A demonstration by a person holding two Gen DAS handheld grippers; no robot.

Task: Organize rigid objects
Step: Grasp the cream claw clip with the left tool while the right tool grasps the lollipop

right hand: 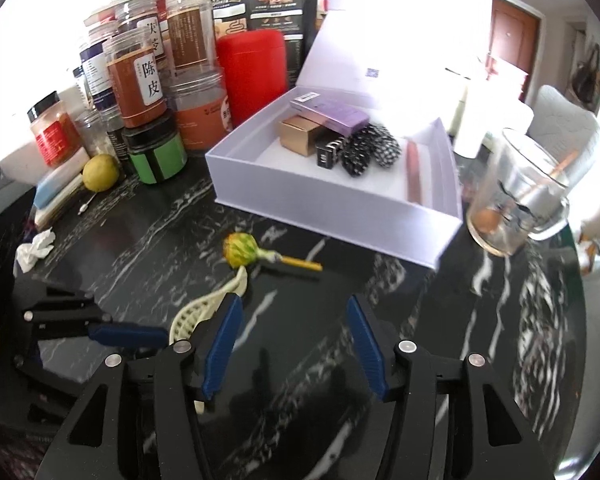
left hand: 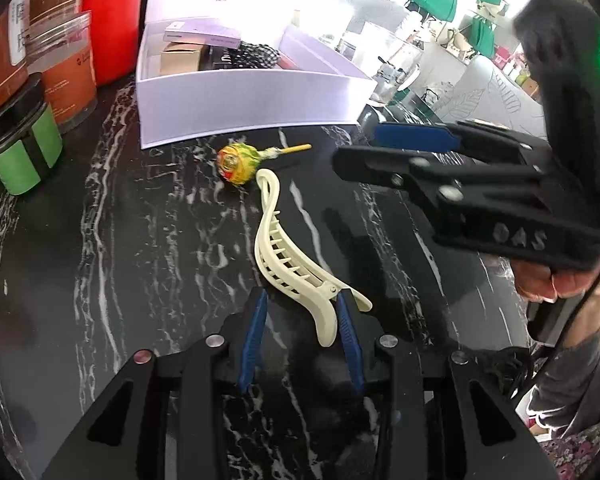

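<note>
Cream hair clip [left hand: 296, 256] lies on the black marble surface [left hand: 140, 240] near the white box [left hand: 252, 100], its handle between the open left gripper [left hand: 302, 300] fingers. Lollipop [left hand: 238, 160] touches its tip. Right gripper [right hand: 294, 312] hovers wide open, empty. Jar label [right hand: 150, 76] reads "陈皮".

Left gripper [left hand: 302, 300]: low over the surface, blue fingers [left hand: 256, 332] slightly apart, one on each side of the hair clip's hinge end; contact cannot be told.
Right gripper [right hand: 294, 312]: raised, off to the left gripper's right, blue fingers [right hand: 364, 344] spread wide with nothing between them.
Right hand [left hand: 556, 280]: bare fingers wrapped under its gripper's black body, grey sleeve behind.
</note>
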